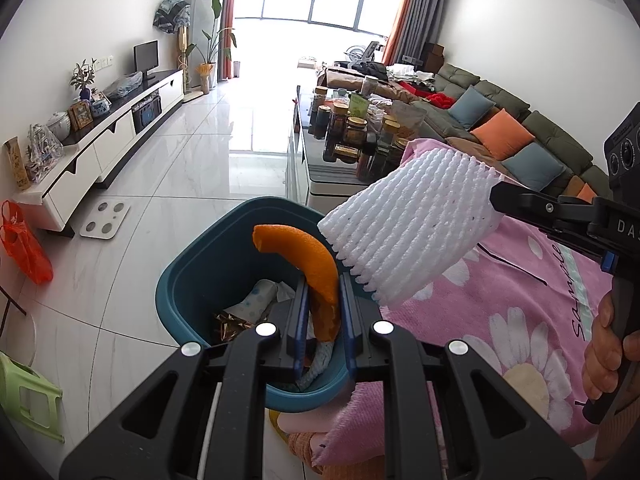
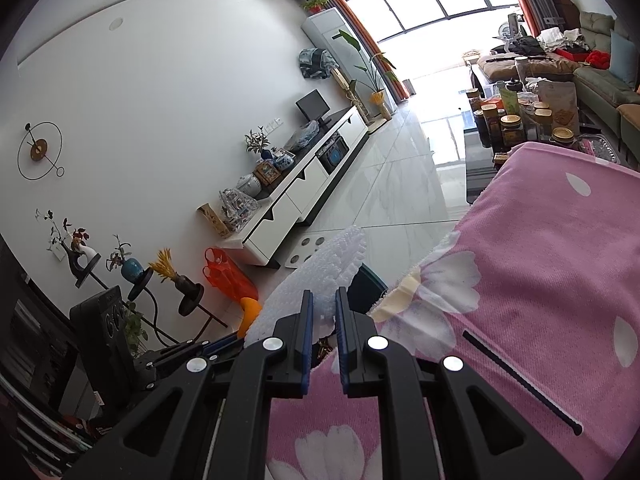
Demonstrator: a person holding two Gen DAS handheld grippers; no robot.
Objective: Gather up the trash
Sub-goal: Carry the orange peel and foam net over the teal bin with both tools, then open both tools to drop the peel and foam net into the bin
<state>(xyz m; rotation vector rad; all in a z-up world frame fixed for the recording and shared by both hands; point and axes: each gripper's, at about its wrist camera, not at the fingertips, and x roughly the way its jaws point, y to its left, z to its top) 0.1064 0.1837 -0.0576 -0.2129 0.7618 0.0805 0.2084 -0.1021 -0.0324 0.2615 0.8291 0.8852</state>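
Observation:
A curved strip of orange peel (image 1: 310, 264) stands pinched in my left gripper (image 1: 323, 292), right over the teal bin (image 1: 200, 264). The bin holds crumpled tissue, gold foil and other scraps. My right gripper (image 1: 496, 196) comes in from the right, shut on a white foam fruit net (image 1: 408, 232) that hangs over the bin's right rim. In the right wrist view the foam net (image 2: 320, 268) runs forward from between the pads of the right gripper (image 2: 322, 316). There the peel (image 2: 250, 314) and the left gripper (image 2: 216, 346) show low at the left, with the bin's rim (image 2: 366, 286) behind.
A pink flowered blanket (image 1: 520, 292) covers the surface to the right of the bin. Beyond it stands a glass table crowded with jars (image 1: 352, 128), then a green sofa (image 1: 500, 120). A white scale (image 1: 105, 220) and an orange bag (image 1: 24, 248) lie on the tiled floor at left.

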